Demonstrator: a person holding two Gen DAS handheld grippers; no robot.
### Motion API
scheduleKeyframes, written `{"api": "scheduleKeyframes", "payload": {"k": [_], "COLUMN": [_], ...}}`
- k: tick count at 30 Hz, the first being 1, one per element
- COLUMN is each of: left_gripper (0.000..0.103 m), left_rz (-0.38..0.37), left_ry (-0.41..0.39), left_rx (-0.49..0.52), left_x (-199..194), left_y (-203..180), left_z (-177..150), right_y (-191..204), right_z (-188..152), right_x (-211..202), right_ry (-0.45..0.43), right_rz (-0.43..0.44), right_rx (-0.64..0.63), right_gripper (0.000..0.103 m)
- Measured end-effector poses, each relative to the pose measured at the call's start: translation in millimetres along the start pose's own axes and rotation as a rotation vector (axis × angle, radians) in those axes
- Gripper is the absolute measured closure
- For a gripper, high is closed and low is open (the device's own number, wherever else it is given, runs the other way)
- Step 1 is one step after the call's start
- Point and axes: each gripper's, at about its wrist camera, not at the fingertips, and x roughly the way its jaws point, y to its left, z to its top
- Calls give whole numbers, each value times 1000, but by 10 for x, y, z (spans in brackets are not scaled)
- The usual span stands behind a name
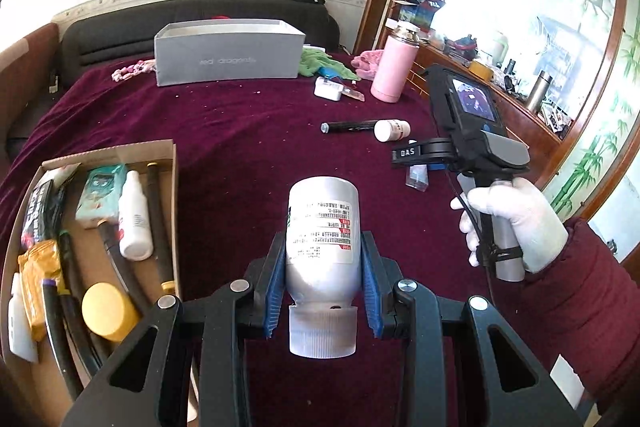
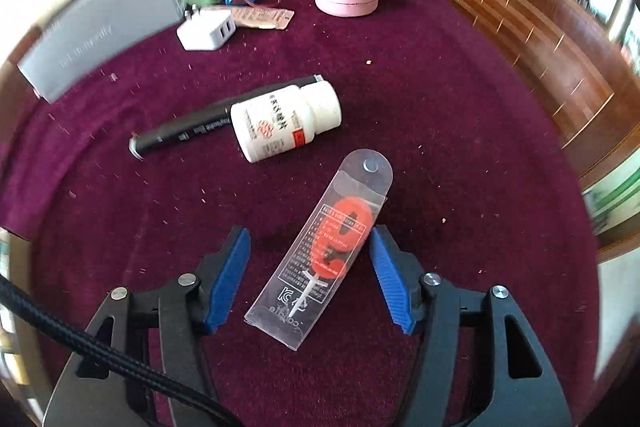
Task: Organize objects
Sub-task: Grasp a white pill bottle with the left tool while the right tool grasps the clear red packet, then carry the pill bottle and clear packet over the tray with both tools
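On the bed (image 1: 224, 131), the cardboard tray (image 1: 168, 195) sits at eight o'clock in the left wrist view, the open box (image 1: 228, 55) at twelve, the flask (image 1: 390, 67) at one. The marker (image 2: 192, 127) lies just behind the pill bottle (image 2: 284, 123); the candle packet (image 2: 320, 247) lies before them, between the right claw (image 2: 308, 275) pads.

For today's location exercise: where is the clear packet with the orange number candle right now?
In the right wrist view, the candle packet lies flat on the maroon cloth between the open right tongs, just below the white pill bottle and black pen.
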Motion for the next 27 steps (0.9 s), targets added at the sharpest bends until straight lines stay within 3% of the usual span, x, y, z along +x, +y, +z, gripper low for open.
{"api": "scheduleKeyframes", "payload": {"k": [2,4,17,27], "left_gripper": [74,74,74,74], "left_rz": [5,2,14,69], "left_ry": [-8,-18,-44,-82], "left_rx": [-2,-7,-28,-32], "left_x": [-45,-82,-335,-636], "left_y": [22,48,35,48], "left_z": [-29,-55,-206,-374], "right_y": [35,38,-178,172], "right_z": [-35,-39,-488,-922], "right_x": [-19,-50,-494,-966], "right_ry": [-17,-12,-22,-50], "right_rz": [-7,-4,222,379], "right_rx": [-14,-20,51,-36], "right_gripper": [52,78,78,78]}}
